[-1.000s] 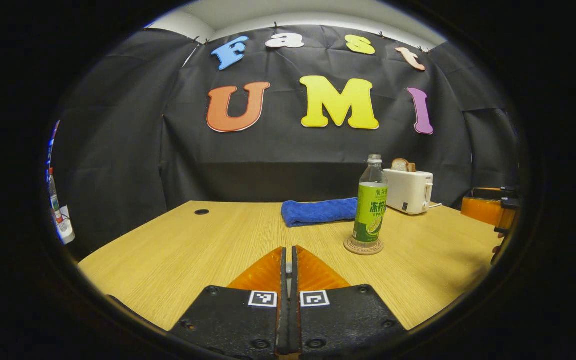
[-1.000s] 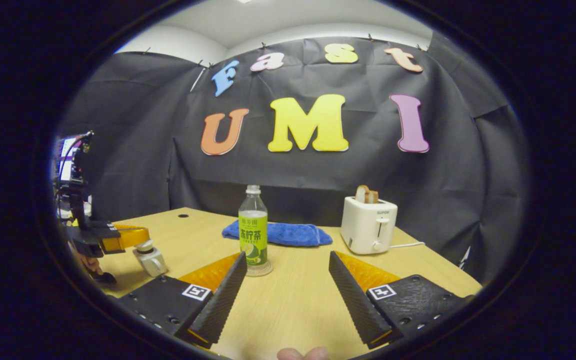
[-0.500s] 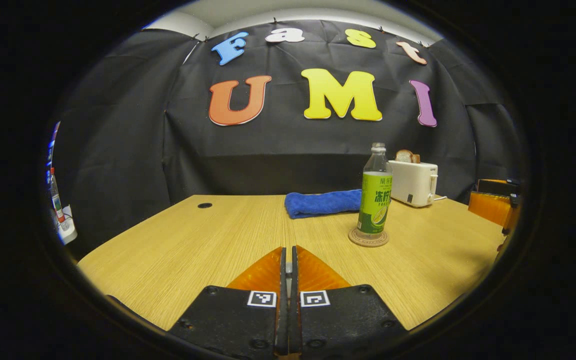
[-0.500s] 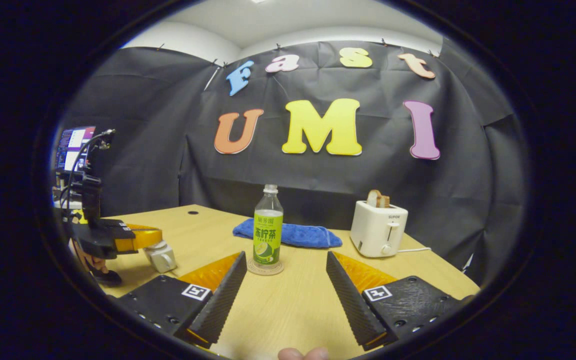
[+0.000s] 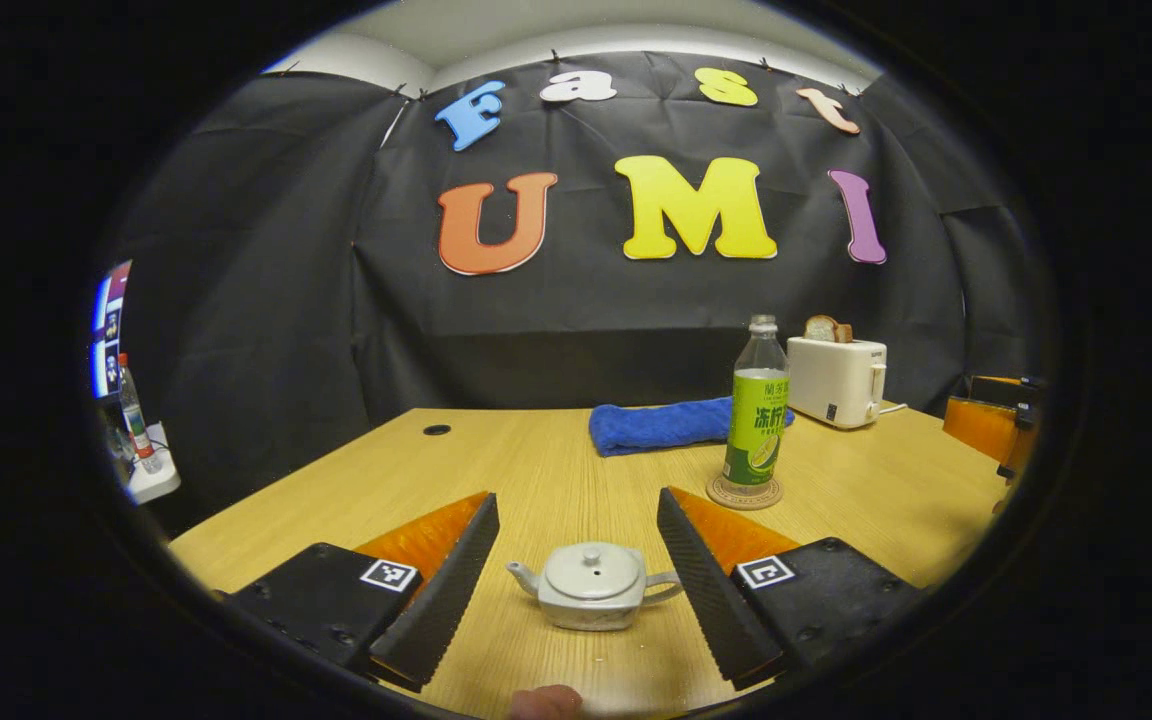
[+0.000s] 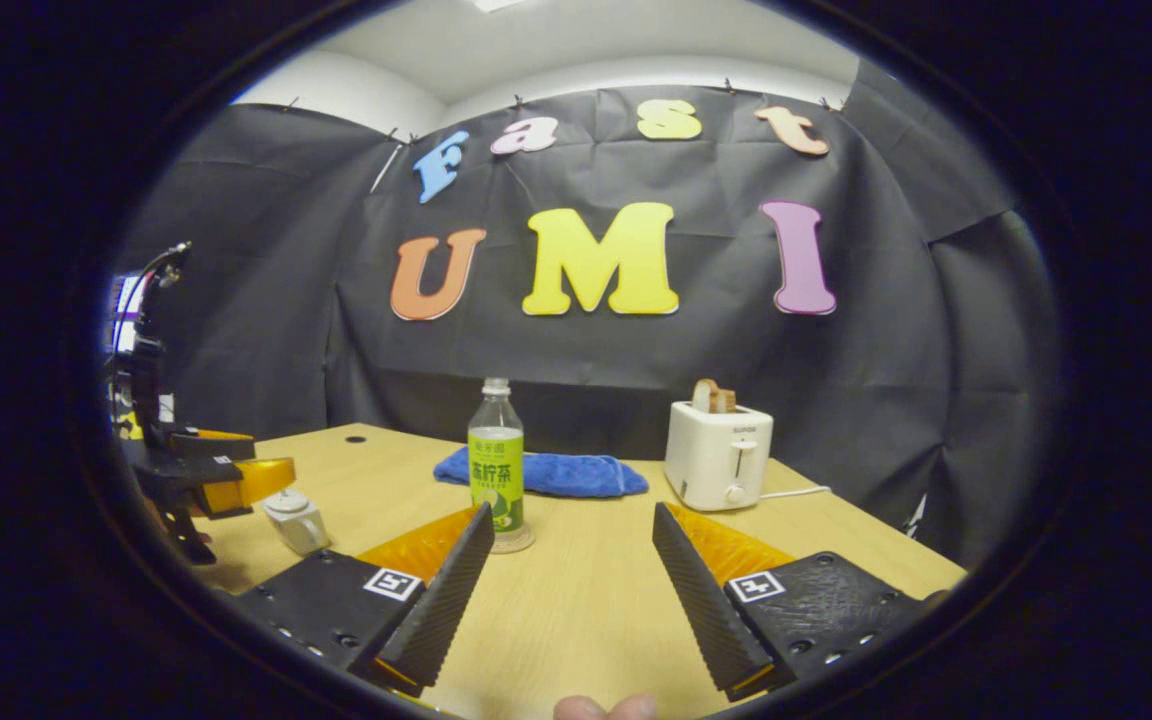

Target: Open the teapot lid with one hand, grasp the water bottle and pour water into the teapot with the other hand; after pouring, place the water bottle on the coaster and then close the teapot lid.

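- Supporting every item is the table (image 5: 536, 480), a pale wood-grain top, smooth and flat; it runs under and ahead of both sets of jaws.
- Toaster (image 6: 718, 455): white, boxy, hard-shelled, with bread in its slot; it stands beyond and to the right of the right jaws.
- Towel (image 5: 666, 425): blue, soft, loosely folded, lying far ahead of the left jaws, behind the bottle.
- Water bottle (image 5: 759, 410): clear plastic with a green label and no cap apparent, upright on the coaster, ahead of the left jaws and to their right. In the right gripper view it stands just beyond the tip of the right gripper's left finger. Judged light, thin-walled and inclined to dent; a hold at mid-label looks soundest.
- Left gripper (image 5: 578, 570): jaws released and spread wide, ribbed inner faces, gripping nothing.
- Right gripper (image 6: 571, 575): jaws likewise released, nothing between them.
- Coaster (image 5: 744, 492): a thin round disc, brownish, under the bottle's base.
- Teapot (image 5: 591, 585): small, pale grey, glazed ceramic by appearance, squat and round, with its spout one way and its handle the other. It sits between the left jaws, touching neither. Judged hard, slippery and breakable.
- Lid (image 5: 591, 568): a shallow dome seated on the pot; its small centre knob is the likely point of hold, needing a light, centred pinch.
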{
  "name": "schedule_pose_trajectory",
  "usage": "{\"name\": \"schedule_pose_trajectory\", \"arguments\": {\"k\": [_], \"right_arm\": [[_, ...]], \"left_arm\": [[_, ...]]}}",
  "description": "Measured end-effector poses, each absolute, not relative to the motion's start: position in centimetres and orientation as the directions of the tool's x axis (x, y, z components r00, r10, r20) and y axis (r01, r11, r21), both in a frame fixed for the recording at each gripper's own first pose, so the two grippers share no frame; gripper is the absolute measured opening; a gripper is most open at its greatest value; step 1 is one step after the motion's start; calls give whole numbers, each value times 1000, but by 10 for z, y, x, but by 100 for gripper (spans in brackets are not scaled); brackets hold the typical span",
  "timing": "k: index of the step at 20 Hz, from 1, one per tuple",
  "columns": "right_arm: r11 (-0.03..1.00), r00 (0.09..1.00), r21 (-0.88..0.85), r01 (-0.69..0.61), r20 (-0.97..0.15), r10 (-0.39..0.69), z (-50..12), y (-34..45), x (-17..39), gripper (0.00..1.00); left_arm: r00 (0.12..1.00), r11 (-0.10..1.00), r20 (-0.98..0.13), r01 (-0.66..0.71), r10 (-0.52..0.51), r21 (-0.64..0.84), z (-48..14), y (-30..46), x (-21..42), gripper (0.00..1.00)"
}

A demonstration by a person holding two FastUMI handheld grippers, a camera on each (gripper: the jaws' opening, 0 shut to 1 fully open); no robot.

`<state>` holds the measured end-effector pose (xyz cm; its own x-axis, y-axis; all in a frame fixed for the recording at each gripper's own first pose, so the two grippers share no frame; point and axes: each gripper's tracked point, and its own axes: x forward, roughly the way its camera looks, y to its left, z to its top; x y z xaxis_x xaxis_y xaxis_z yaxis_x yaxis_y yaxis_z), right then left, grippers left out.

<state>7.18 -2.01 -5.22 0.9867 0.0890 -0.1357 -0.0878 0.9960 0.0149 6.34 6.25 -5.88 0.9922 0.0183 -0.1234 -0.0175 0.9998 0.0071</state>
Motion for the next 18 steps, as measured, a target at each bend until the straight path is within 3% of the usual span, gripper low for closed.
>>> {"name": "schedule_pose_trajectory", "arguments": {"k": [9, 18], "right_arm": [[999, 999, 25, -22, -46, 24, -6, -38, 22, 95], [1000, 998, 10, -22, -53, 22, -7, -9, 0, 96]], "left_arm": [[998, 999, 30, 53, -53, 0, 21, -11, 3, 99], [1000, 999, 7, 31, -31, -11, 15, -11, -21, 99]]}}
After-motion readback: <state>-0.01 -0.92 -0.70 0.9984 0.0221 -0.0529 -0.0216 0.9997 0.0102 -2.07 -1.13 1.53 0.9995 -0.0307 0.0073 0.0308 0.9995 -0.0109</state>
